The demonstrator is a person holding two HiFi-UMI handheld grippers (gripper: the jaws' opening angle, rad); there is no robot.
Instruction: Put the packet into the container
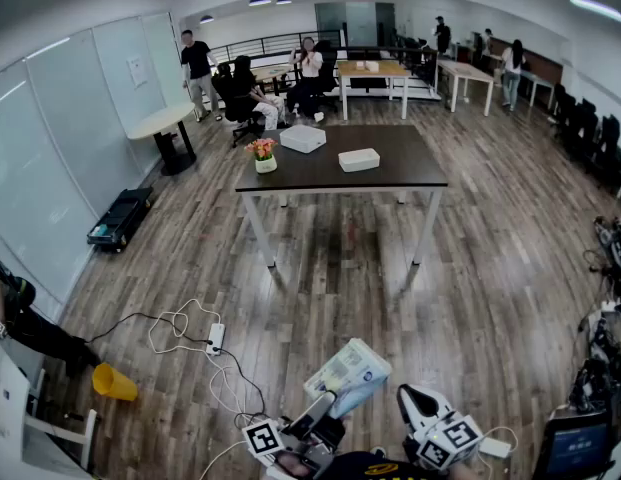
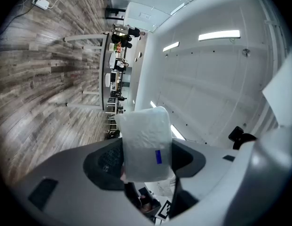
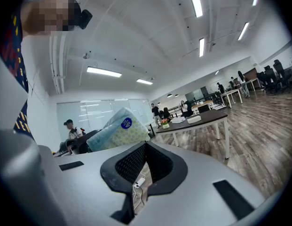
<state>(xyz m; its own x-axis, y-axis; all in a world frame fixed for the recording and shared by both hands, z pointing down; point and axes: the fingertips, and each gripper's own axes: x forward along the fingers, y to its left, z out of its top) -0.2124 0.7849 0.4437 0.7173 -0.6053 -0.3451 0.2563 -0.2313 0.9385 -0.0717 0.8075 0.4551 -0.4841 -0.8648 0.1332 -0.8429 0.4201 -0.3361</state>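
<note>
the packet (image 2: 145, 145), judged soft, light and crushable, is clamped by one end in the left gripper (image 1: 315, 416), aloft well short of the table (image 1: 410, 168); the right gripper (image 3: 145, 161) is closed on nothing.

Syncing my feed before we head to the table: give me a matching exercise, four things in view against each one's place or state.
Things:
1. packet
2. right gripper
3. flower pot
4. power strip

Places or states:
A. lying on the floor
B. on the dark table, near its left edge in the head view
C. clamped in the left gripper
D. jaws together, nothing between them

Pairs: 1-C, 2-D, 3-B, 4-A
</note>
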